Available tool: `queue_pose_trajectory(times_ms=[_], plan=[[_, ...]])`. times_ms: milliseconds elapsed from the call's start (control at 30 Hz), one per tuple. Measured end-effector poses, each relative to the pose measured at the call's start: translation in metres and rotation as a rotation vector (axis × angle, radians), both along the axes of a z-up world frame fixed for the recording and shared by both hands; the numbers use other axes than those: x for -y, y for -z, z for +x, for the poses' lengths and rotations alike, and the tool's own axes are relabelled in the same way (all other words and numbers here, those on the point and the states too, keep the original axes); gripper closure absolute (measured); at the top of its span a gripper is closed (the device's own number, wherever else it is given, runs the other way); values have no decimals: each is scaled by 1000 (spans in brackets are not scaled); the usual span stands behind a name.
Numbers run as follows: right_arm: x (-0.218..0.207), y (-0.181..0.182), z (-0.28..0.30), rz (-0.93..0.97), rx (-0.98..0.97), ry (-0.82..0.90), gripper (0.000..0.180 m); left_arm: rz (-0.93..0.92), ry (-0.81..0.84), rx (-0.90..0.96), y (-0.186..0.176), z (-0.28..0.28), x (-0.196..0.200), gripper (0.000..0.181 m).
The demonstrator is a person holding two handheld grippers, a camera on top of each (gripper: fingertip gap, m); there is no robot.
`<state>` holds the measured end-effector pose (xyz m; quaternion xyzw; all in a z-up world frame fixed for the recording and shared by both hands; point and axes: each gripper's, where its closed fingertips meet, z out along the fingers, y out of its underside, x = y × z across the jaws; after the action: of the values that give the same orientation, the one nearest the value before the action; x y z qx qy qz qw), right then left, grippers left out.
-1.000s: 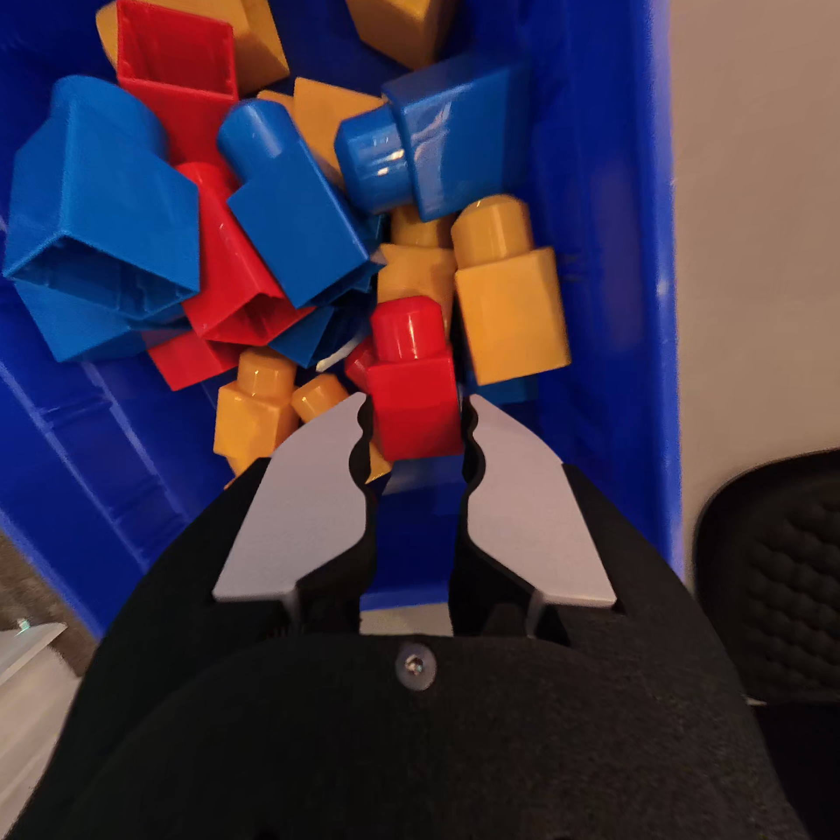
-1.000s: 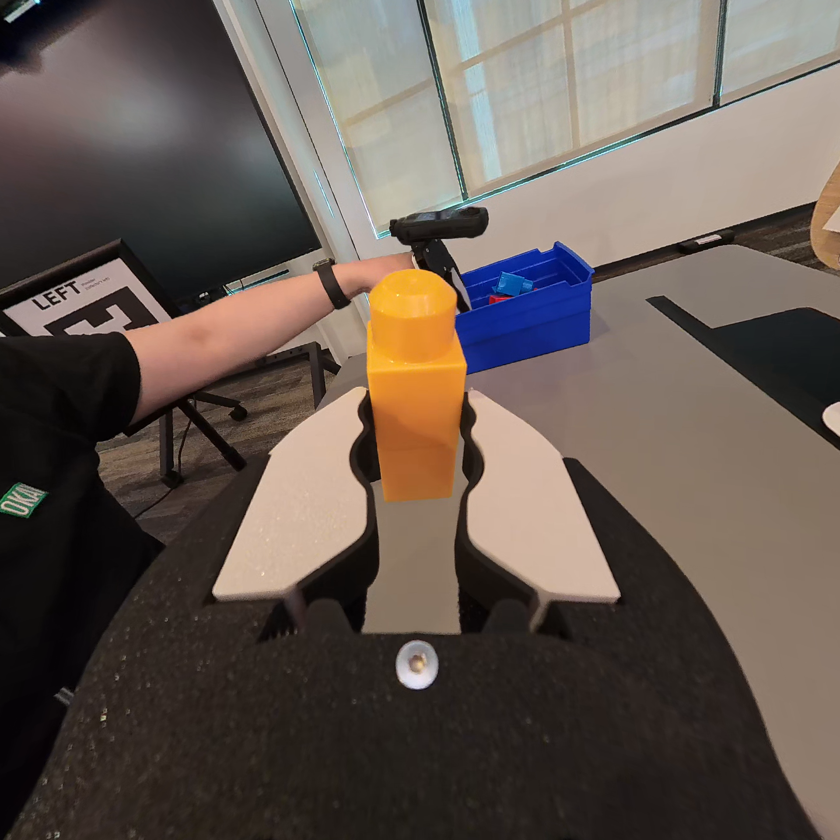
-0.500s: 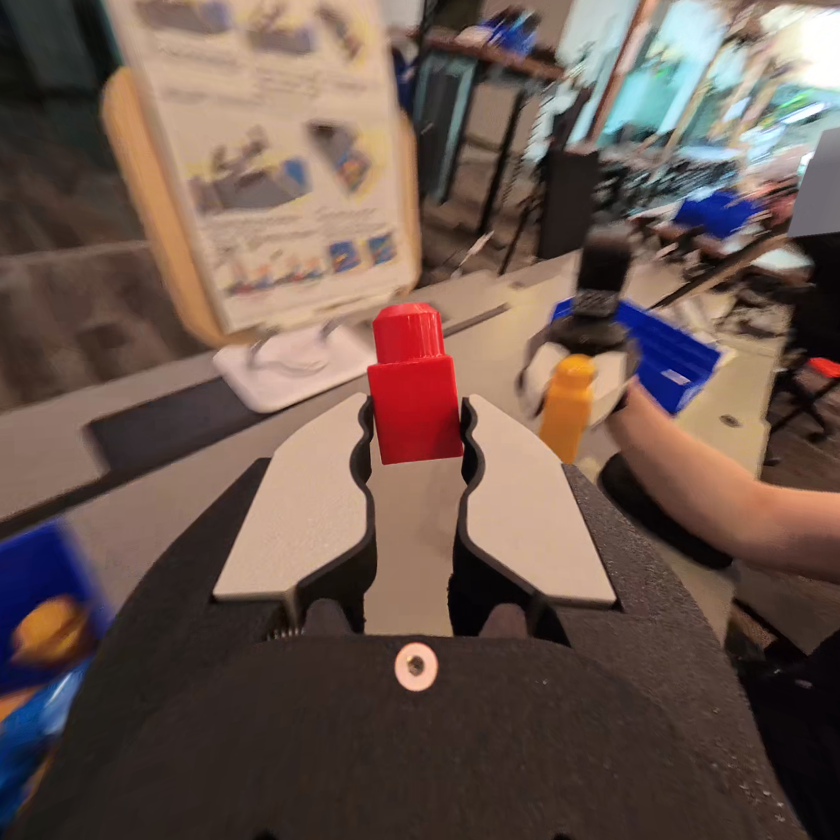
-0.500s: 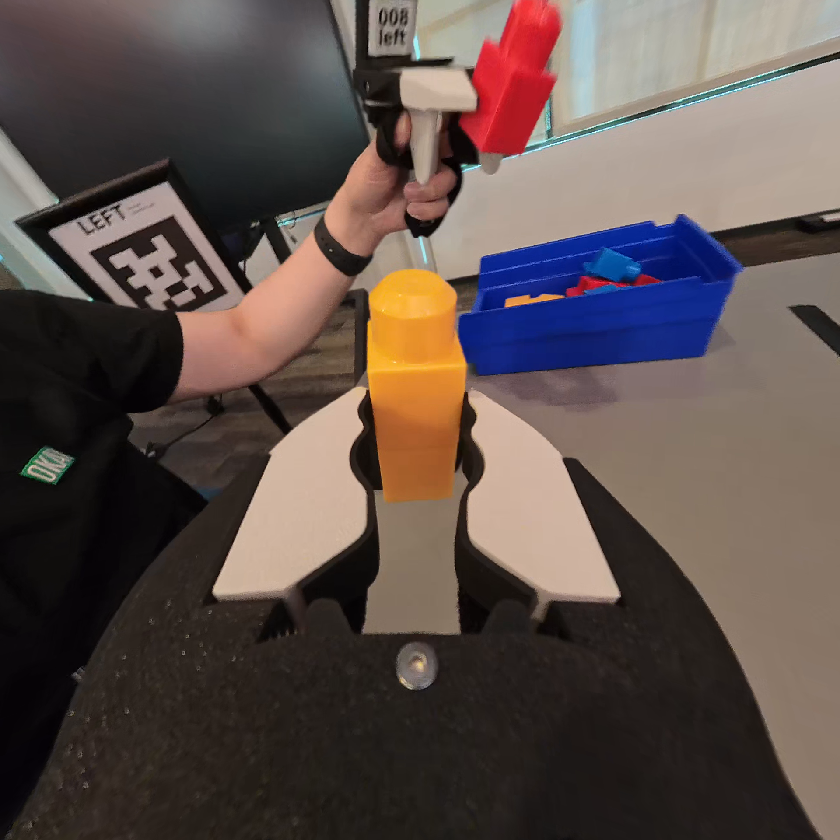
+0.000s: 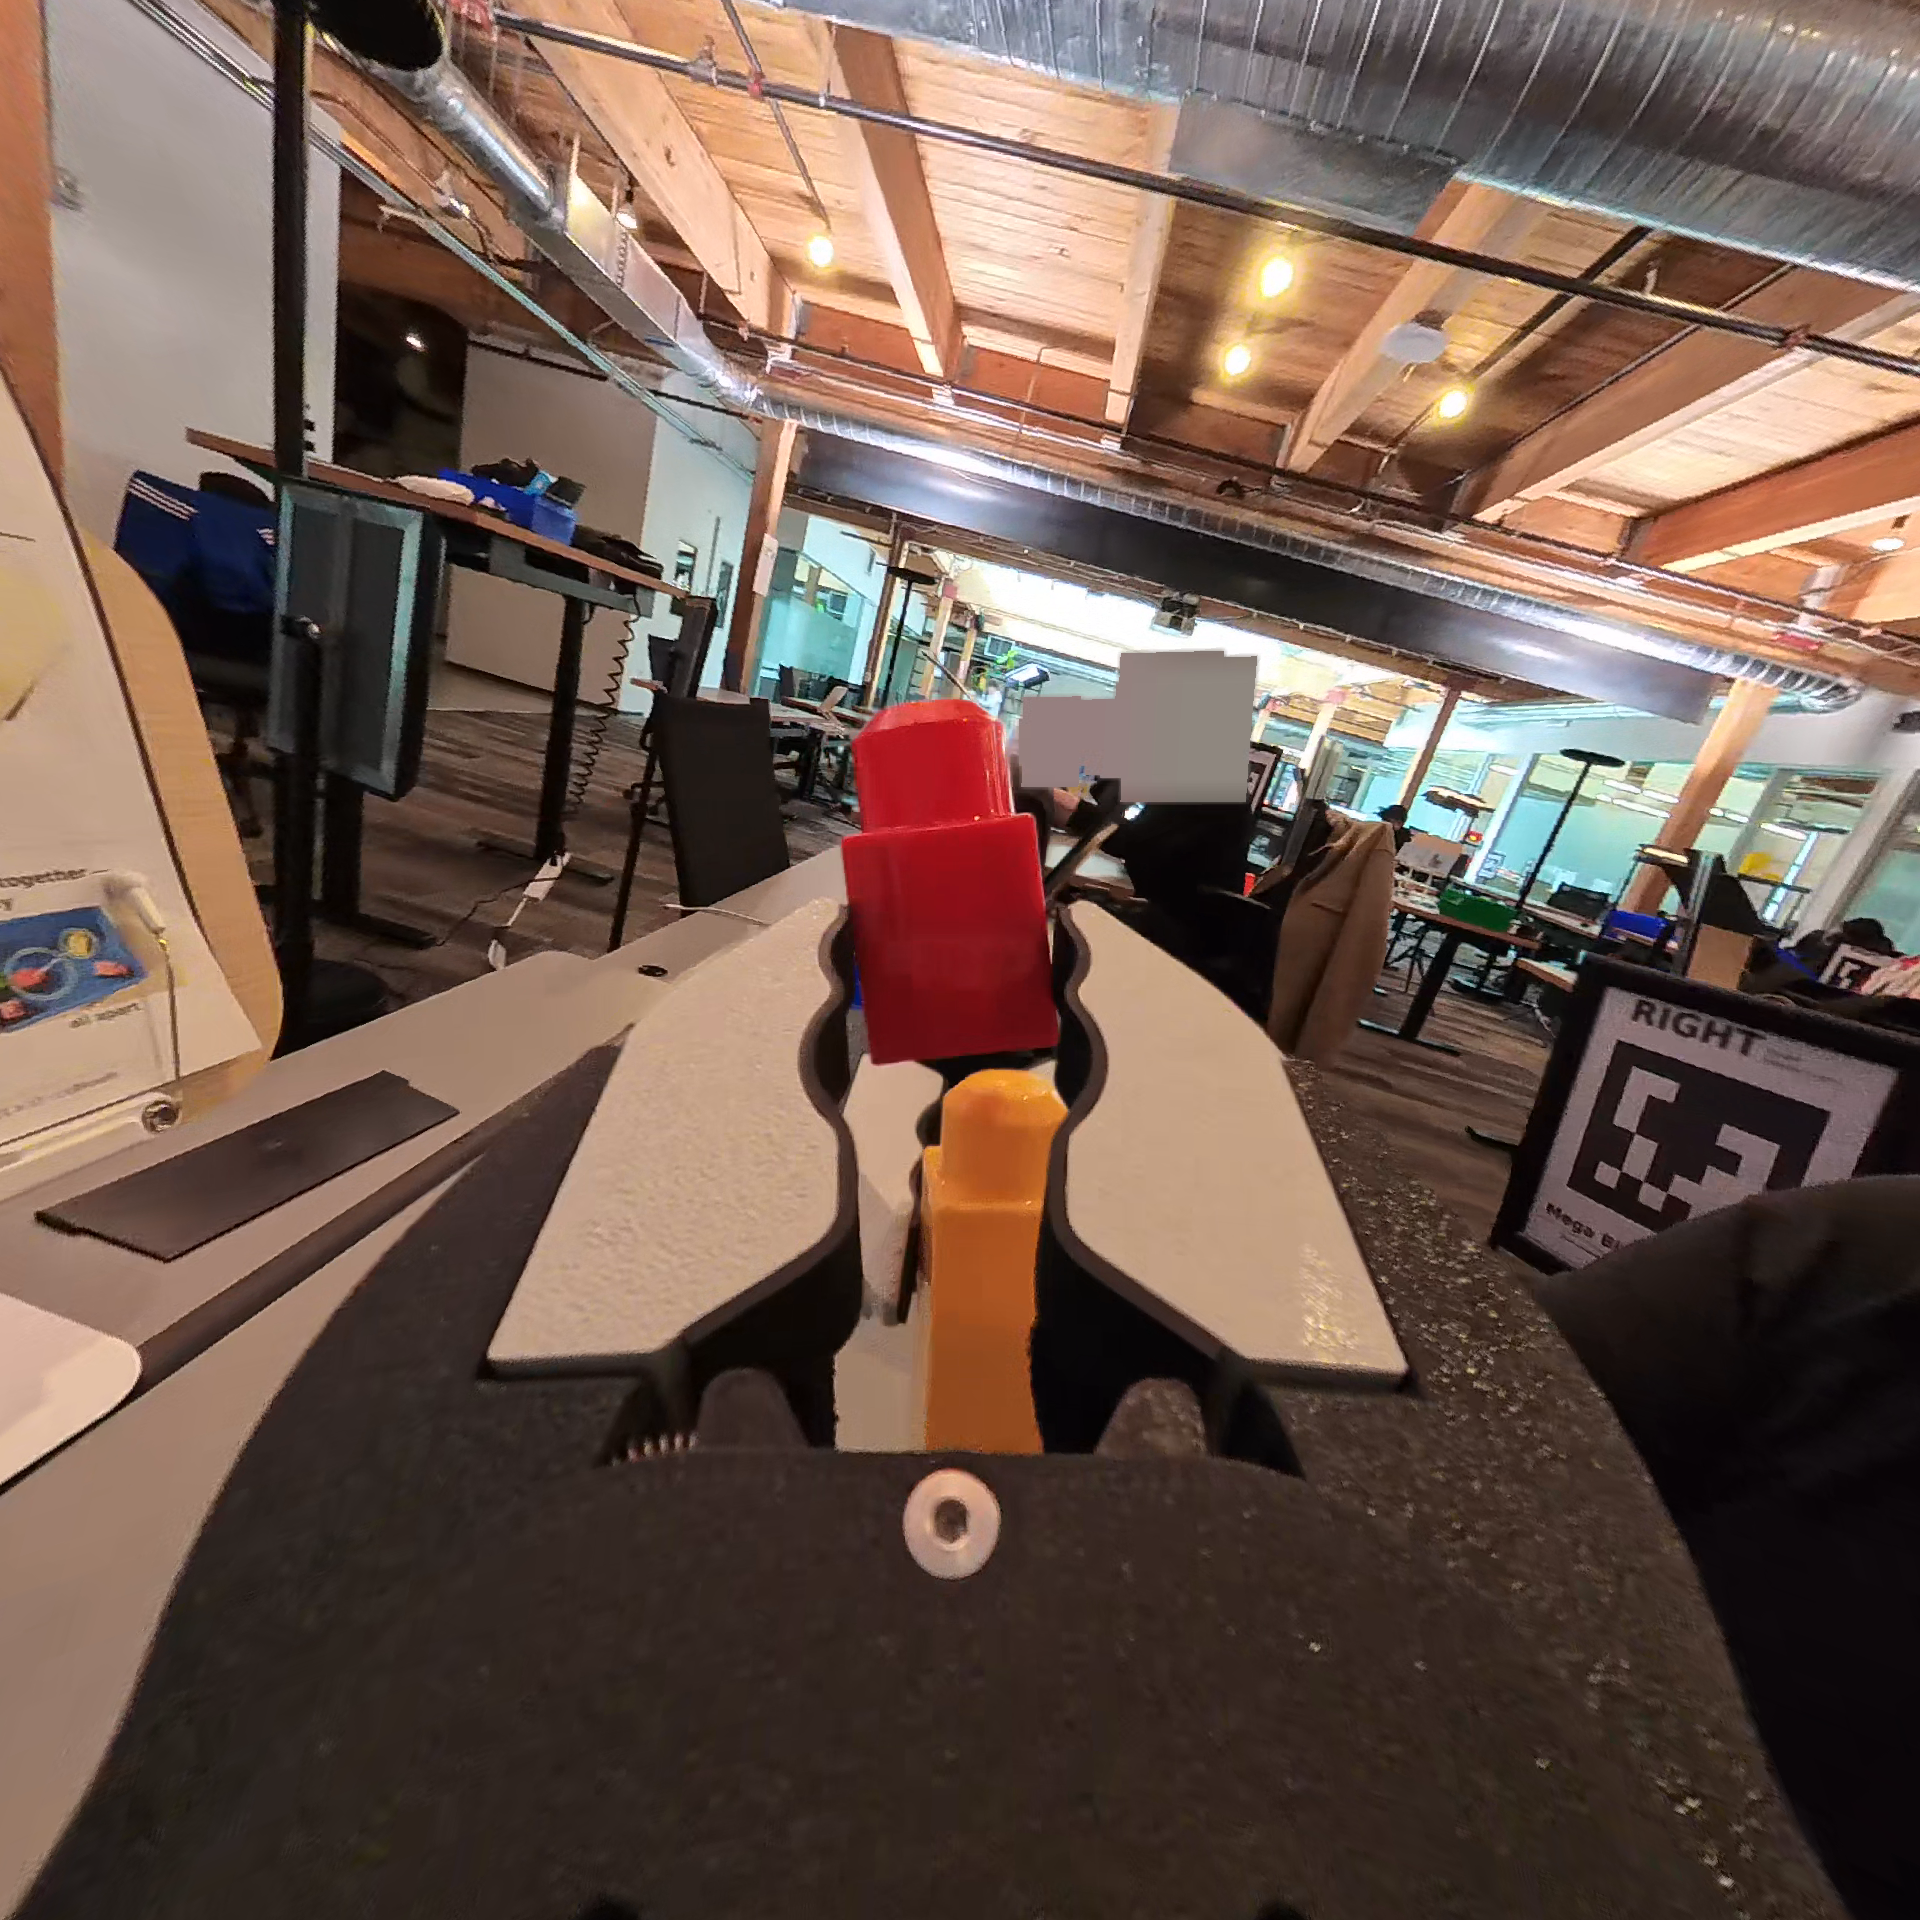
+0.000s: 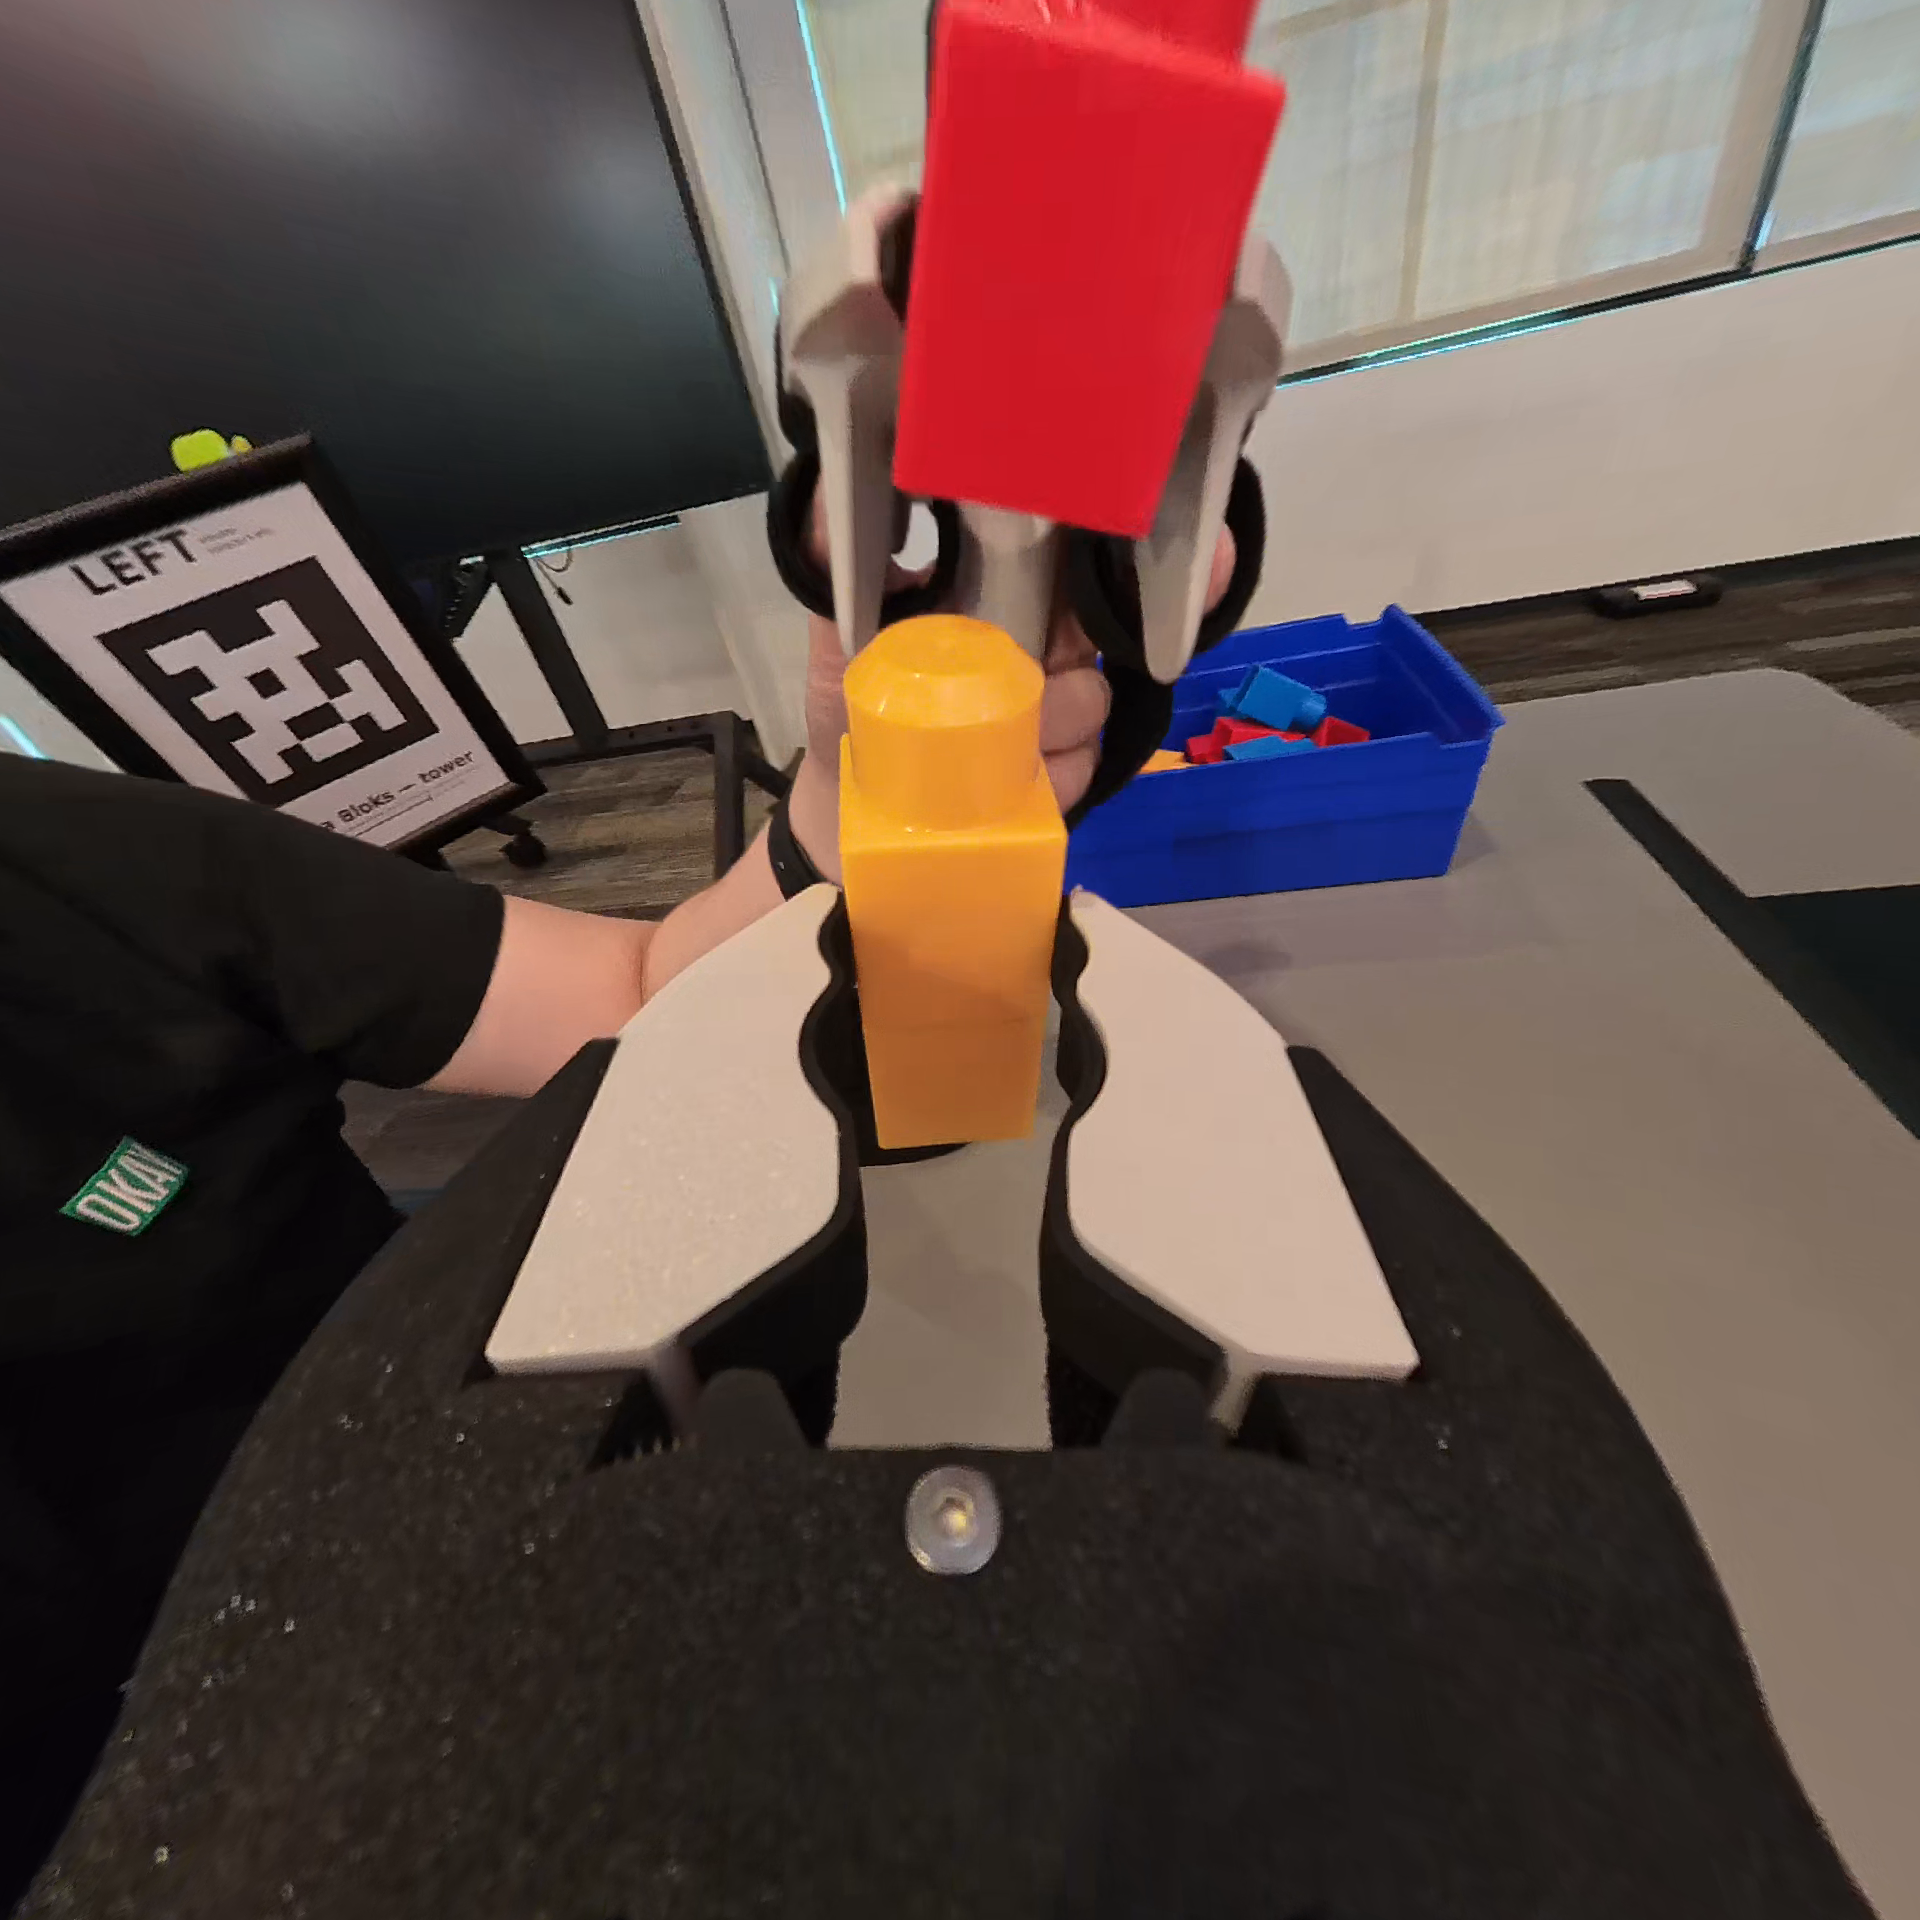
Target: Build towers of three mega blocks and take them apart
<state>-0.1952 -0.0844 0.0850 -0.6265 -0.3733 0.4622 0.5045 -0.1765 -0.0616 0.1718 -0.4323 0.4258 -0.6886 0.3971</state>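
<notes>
red block (image 5: 945, 925) moved above yellow block (image 6: 951, 935) | bin (image 6: 1351, 821) right-view only

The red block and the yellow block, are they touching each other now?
Apart. The right wrist view shows the red block, held in the left tongs, above the yellow block, with a clear gap over the yellow stud.

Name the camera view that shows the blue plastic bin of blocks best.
The right wrist view. The blue plastic bin stands in plain sight on the grey table behind the yellow plastic block, with loose blocks visible inside. The left wrist view does not show this bin at all; it faces the room.
</notes>
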Motion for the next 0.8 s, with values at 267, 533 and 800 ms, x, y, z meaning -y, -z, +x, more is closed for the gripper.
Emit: queue_pose_trajectory(times_ms=[267, 533, 800], plan=[[-10, 11, 2, -71, 43, 53, 144, -14, 41, 50, 17, 10, 2, 145], [-8, 6, 2, -71, 10, 37, 144, 46, 17, 30, 20, 12, 6, 145], [-11, 4, 11, -63, -3, 65, 144, 33, 43, -18, 31, 19, 8, 145]])
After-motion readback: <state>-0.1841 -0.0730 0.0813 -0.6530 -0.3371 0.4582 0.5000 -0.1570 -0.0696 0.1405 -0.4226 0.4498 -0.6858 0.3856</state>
